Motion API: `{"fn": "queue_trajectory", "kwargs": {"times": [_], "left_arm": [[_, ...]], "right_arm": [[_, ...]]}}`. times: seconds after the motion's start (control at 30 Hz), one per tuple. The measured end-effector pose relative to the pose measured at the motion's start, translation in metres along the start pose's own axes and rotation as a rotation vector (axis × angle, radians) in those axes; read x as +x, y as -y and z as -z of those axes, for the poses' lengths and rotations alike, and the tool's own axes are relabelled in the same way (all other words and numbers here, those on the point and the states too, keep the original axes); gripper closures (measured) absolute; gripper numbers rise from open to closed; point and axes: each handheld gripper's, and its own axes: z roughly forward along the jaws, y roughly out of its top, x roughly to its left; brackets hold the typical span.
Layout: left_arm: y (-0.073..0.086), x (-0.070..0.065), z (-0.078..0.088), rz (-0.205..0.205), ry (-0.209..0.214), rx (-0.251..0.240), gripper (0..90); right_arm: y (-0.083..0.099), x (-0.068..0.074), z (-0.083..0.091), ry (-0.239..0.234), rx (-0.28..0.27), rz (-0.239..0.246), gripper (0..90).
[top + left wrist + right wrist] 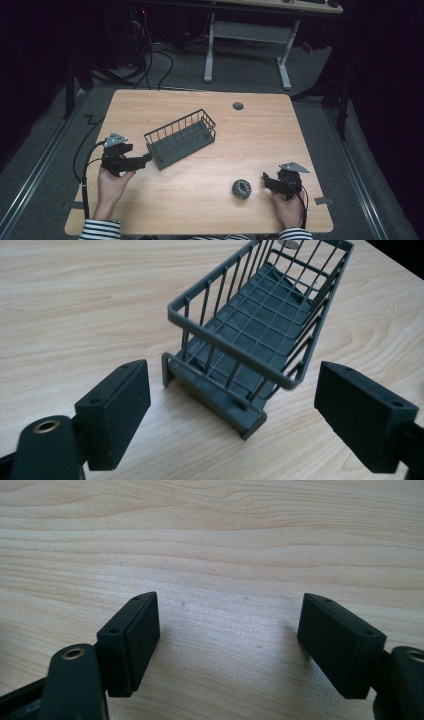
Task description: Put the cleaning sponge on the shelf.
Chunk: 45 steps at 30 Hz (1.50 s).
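Two hand-held black grippers, striped sleeves at the wrists

The matt black left gripper (142, 161) and matt black right gripper (265, 180) each carry a grey three-cornered plate on top and trail a thin black cable. Seen close, their jaws end in blocky rectangular pads (120, 407) with small screw holes along the edges, and a brass-coloured ring sits in each jaw arm. Both sleeves (102, 230) look black-and-white striped, though dim light blurs them.
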Motion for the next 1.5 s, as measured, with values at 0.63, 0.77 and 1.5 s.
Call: {"fn": "queue_trajectory", "kwargs": {"times": [0.63, 0.77, 1.5], "left_arm": [[-0.018, 0.001, -0.035, 0.046, -0.054, 0.053, 15.0], [-0.018, 0.001, -0.043, 0.053, -0.058, 0.07, 15.8], [-0.017, -0.005, -0.051, 0.017, -0.047, 0.101, 33.6]], "right_arm": [[0.0, 0.0, 0.0, -0.002, 0.0, -0.001, 25.3], [0.0, 0.0, 0.0, -0.002, 0.0, 0.0, 25.3], [0.0, 0.0, 0.0, -0.005, -0.001, 0.004, 25.3]]}}
